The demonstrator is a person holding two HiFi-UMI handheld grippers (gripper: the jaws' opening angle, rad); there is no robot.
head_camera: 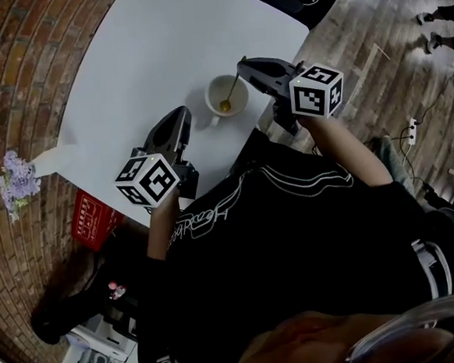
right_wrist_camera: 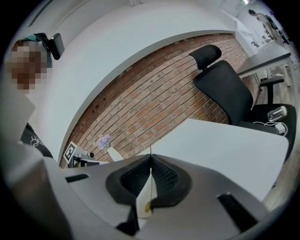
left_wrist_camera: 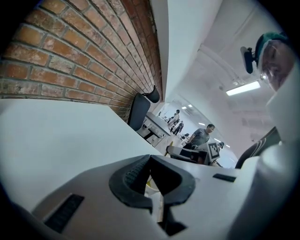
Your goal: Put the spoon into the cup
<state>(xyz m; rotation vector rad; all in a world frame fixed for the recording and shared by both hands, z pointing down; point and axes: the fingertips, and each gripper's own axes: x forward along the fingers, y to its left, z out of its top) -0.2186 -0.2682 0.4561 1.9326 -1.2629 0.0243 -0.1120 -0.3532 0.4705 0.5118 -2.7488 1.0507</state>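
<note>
Thin gold metal spoon [head_camera: 231, 92] sits tilted in the round white ceramic cup [head_camera: 213, 87] on the white counter [head_camera: 161, 41], bowl end down inside the cup. Right tool [head_camera: 243, 64] has its jaws clamped on the spoon's thin handle above the rim. Left tool [head_camera: 184, 111] has its jaws closed together, gripping nothing, tips just beside the cup.

smooth matt white table [head_camera: 162, 56], glossy white cup [head_camera: 211, 106], thin brassy metal spoon [head_camera: 231, 90], rough brick wall [head_camera: 16, 91]
</note>
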